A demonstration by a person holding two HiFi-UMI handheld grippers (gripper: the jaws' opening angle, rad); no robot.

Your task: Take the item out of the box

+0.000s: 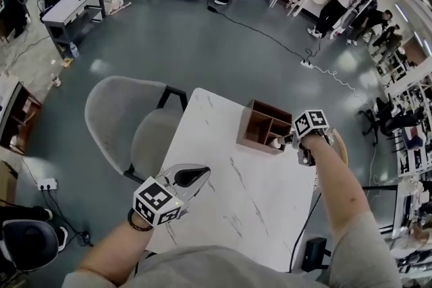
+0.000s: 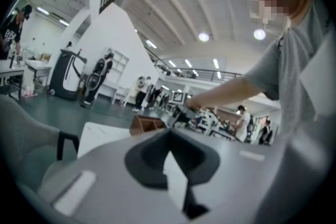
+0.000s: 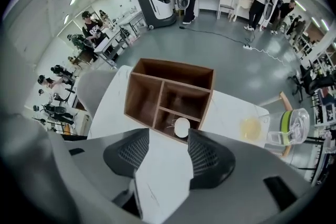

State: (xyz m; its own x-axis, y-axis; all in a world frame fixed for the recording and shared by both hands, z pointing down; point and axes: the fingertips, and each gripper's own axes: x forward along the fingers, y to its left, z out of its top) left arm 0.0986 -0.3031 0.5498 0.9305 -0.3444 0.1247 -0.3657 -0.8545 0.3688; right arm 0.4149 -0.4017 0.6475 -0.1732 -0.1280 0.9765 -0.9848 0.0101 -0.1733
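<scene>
Workshop flooring surrounds a white marbled table (image 1: 229, 212), which is the work surface. The item (image 3: 181, 127), a small white rounded object, lies inside the wooden box (image 3: 173, 68). In the right gripper view it occupies the lower right compartment, at the near edge, just below frame centre.

The right gripper (image 3: 168, 136) is poised above that compartment and points steeply down. Its jaws stand wide apart with nothing between the pads. The item shows just beyond the tips, nearer the right-hand pad, and is not touched.

The left gripper (image 1: 199, 175) sits at the lower left of the head view, over the table's near edge and well apart from the box. Its jaws are together and hold nothing. A grey chair (image 1: 128, 118) stands left of the table.

Progress assessment: extraction has not begun. Approach appears nearly complete. Remaining steps are likely descent, closure on the item, and lift-out.
</scene>
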